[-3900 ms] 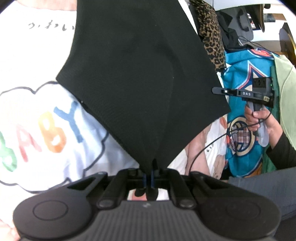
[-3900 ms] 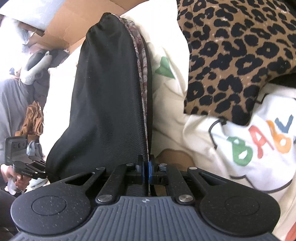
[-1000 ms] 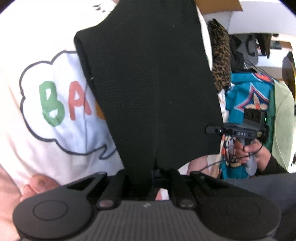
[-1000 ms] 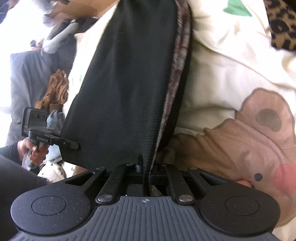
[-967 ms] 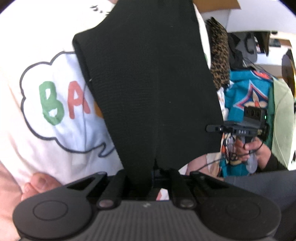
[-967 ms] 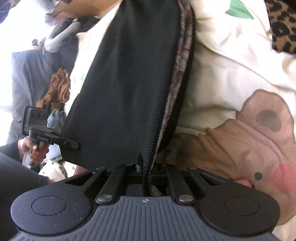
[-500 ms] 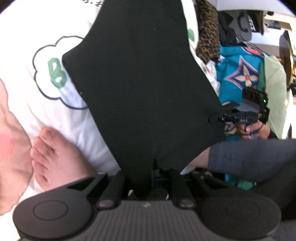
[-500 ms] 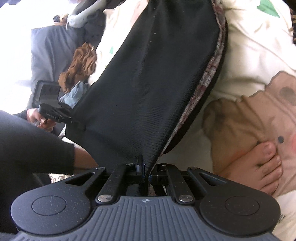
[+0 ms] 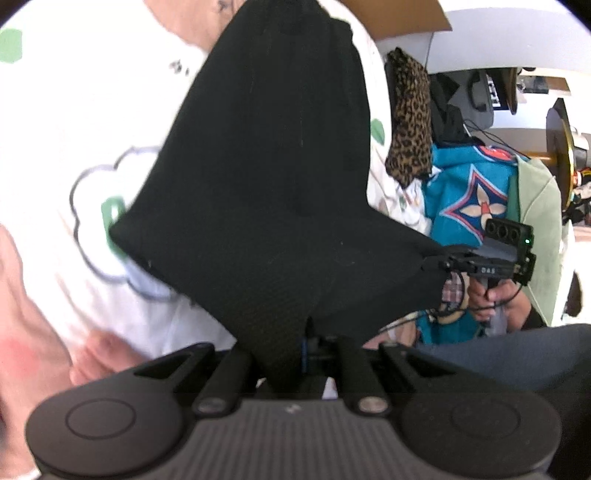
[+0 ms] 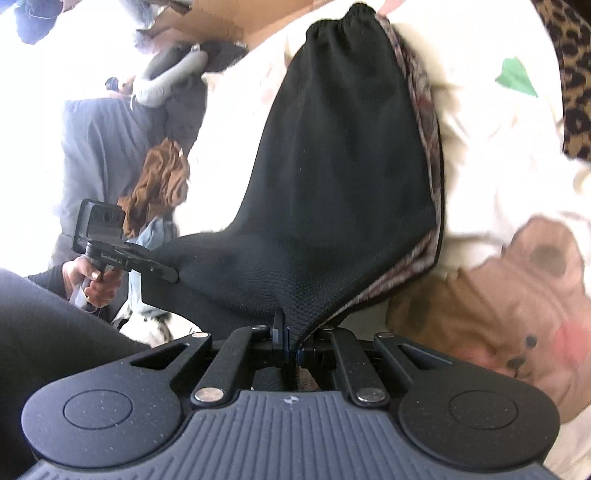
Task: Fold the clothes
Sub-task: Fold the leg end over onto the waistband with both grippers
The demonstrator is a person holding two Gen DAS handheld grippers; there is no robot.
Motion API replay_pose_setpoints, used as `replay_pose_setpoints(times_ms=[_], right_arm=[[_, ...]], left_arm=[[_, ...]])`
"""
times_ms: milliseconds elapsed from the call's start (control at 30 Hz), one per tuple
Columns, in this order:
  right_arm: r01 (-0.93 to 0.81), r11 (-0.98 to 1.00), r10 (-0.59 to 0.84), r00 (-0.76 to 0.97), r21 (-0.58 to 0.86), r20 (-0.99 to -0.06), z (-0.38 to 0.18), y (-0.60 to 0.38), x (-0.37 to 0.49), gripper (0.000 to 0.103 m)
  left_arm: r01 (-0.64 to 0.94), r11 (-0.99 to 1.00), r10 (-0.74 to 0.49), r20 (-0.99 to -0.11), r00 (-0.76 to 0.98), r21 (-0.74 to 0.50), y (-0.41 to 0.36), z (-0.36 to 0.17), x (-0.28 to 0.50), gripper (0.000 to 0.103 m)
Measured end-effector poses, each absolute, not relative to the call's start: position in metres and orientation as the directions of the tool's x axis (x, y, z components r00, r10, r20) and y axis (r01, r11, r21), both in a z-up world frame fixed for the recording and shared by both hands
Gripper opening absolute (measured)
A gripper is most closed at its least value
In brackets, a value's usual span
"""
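Observation:
A black garment [image 9: 266, 177] with a gathered hem and a patterned lining edge [image 10: 424, 122] hangs stretched between both grippers above a white printed blanket [image 9: 74, 110]. My left gripper [image 9: 306, 345] is shut on one near corner of the cloth. My right gripper [image 10: 290, 338] is shut on the other near corner. In the left wrist view the right gripper [image 9: 443, 264] shows at the garment's right corner, held by a hand. In the right wrist view the left gripper [image 10: 170, 275] shows at the garment's left corner. The far gathered end [image 10: 343, 22] rests on the blanket.
A leopard-print cloth [image 9: 410, 118] and a teal patterned garment [image 9: 469, 192] lie to the right in the left wrist view. A bare foot [image 9: 99, 354] rests on the blanket. A brown crumpled cloth [image 10: 159, 184] and cardboard [image 10: 214, 22] lie beyond. The person's dark-clad leg [image 10: 55, 332] is close.
Both grippers have risen with the black garment, lifting its near edge off the blanket. The cloth now sags between them, and its far gathered end has come into view.

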State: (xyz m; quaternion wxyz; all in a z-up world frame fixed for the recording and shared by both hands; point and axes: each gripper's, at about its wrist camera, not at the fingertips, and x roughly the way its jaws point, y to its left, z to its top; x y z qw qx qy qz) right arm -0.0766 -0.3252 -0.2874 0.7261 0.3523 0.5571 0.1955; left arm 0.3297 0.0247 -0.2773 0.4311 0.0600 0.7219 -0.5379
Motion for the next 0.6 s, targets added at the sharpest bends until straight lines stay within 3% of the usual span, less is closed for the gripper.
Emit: replay_pose_setpoints(times_ms=[267, 600], right_arm=[[0.134, 0.694, 0.623, 0.381, 0.708, -0.683, -0.291, -0.324, -0.048, 0.002], [0.14, 0.713, 0.588, 0.414, 0.687, -0.695, -0.298, -0.327, -0.02, 0.002]], left_arm=[[0.618, 0.432, -0.408, -0.754, -0.516, -0.657, -0.01, -0.28, 0.34, 0.005], [0.662, 0.42, -0.439, -0.777, -0.451, -0.621, -0.017, -0.276, 0.354, 0.005]])
